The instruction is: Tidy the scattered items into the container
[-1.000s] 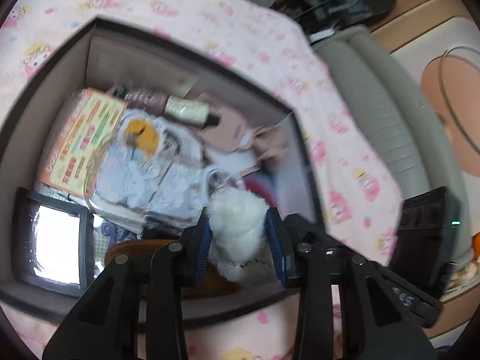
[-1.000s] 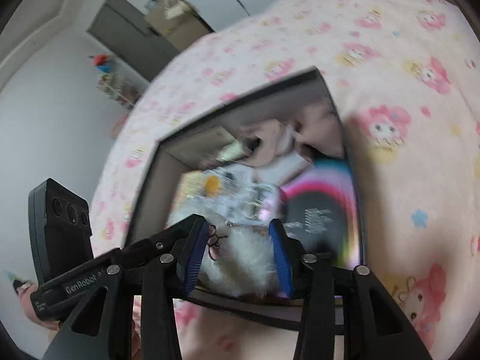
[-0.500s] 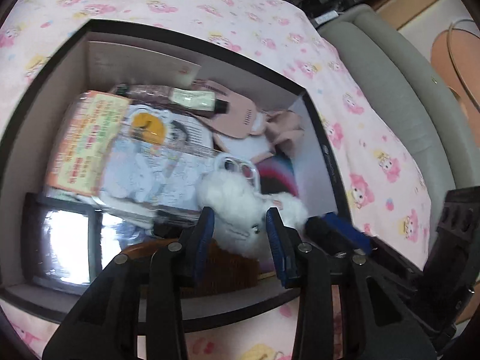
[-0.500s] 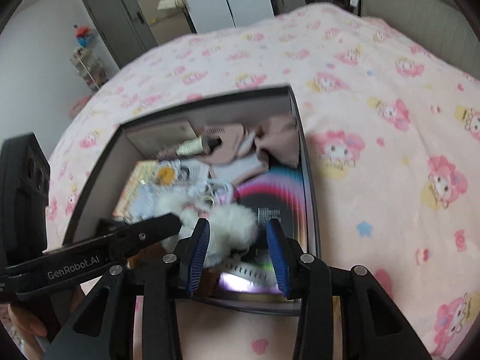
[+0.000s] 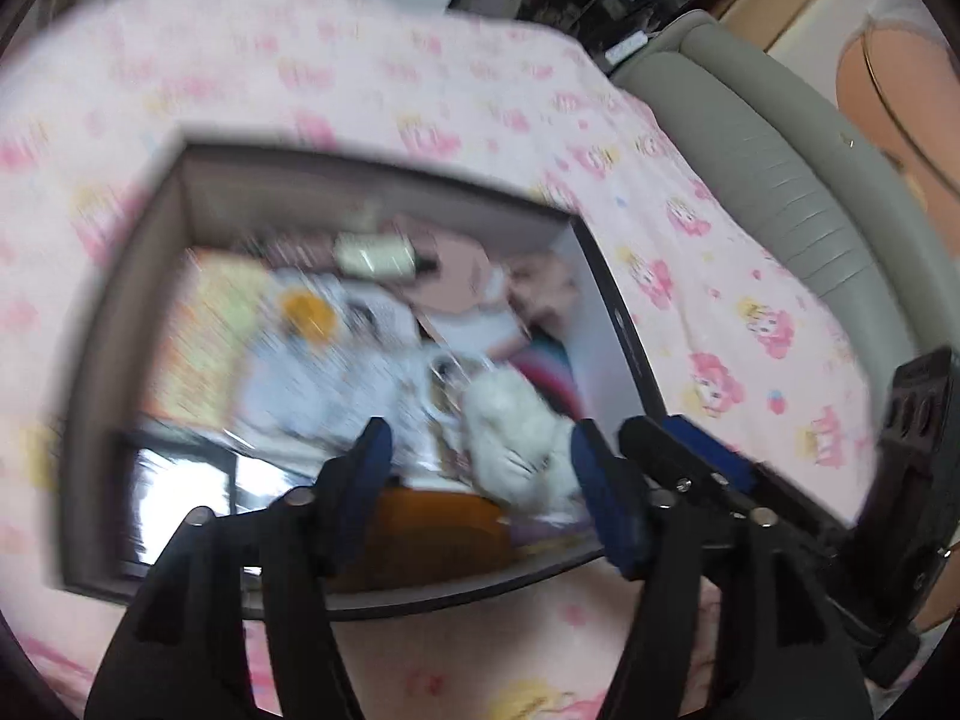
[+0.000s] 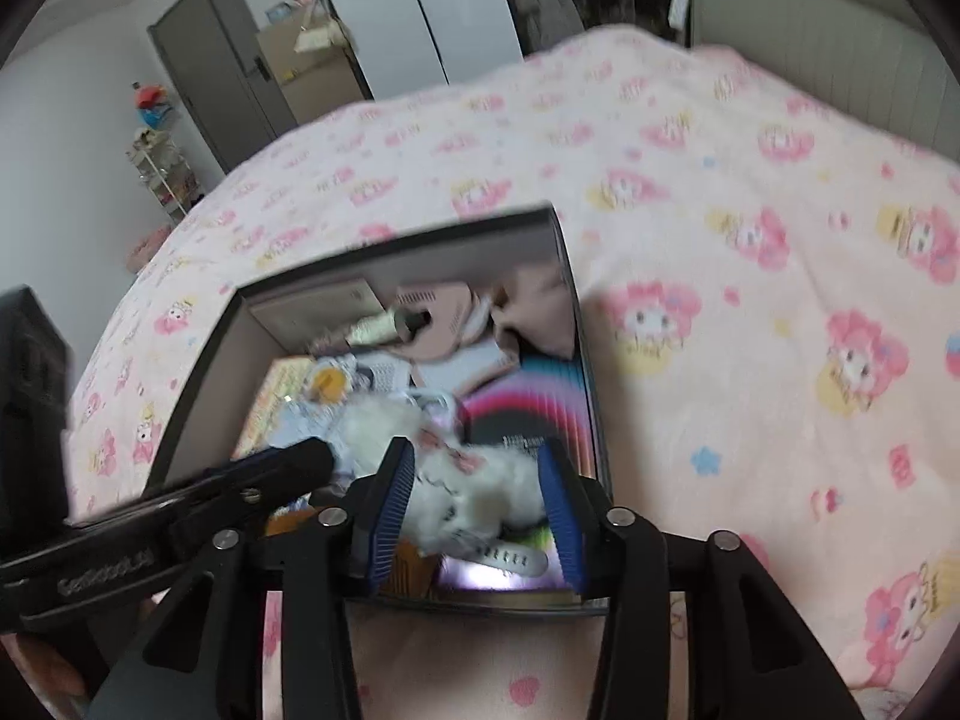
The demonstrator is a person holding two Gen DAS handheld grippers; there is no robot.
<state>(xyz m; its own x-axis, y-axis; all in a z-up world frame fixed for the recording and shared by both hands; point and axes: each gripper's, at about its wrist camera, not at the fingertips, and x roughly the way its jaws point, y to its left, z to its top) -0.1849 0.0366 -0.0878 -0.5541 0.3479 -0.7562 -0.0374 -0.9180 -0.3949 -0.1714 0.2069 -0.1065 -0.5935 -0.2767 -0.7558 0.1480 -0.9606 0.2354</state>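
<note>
A white fluffy plush toy (image 5: 510,438) (image 6: 480,480) lies in the open dark-rimmed box (image 5: 372,168) (image 6: 390,252), on top of the other items near its front right corner. My left gripper (image 5: 480,444) hovers above it, and its jaws are opening wide, with no pad touching the plush. My right gripper (image 6: 477,456) hangs close beside it, its jaws also opening; the plush shows between them, lower down, with neither pad pressing on it. The box also holds a bottle (image 6: 378,327), a rainbow-printed book (image 6: 528,414), a yellow packet (image 5: 204,330) and a pink cloth (image 6: 534,312).
The box sits on a bed covered by a pink cartoon-print blanket (image 6: 720,240). A grey padded headboard (image 5: 780,180) runs along the right. A grey door (image 6: 210,72) and a small shelf (image 6: 162,174) stand far behind. A hand (image 6: 36,666) holds the left gripper.
The left jaws have spread wide and let go of the plush, which now rests in the box. Both grippers have lifted back from the box. The right jaws stand somewhat wider.
</note>
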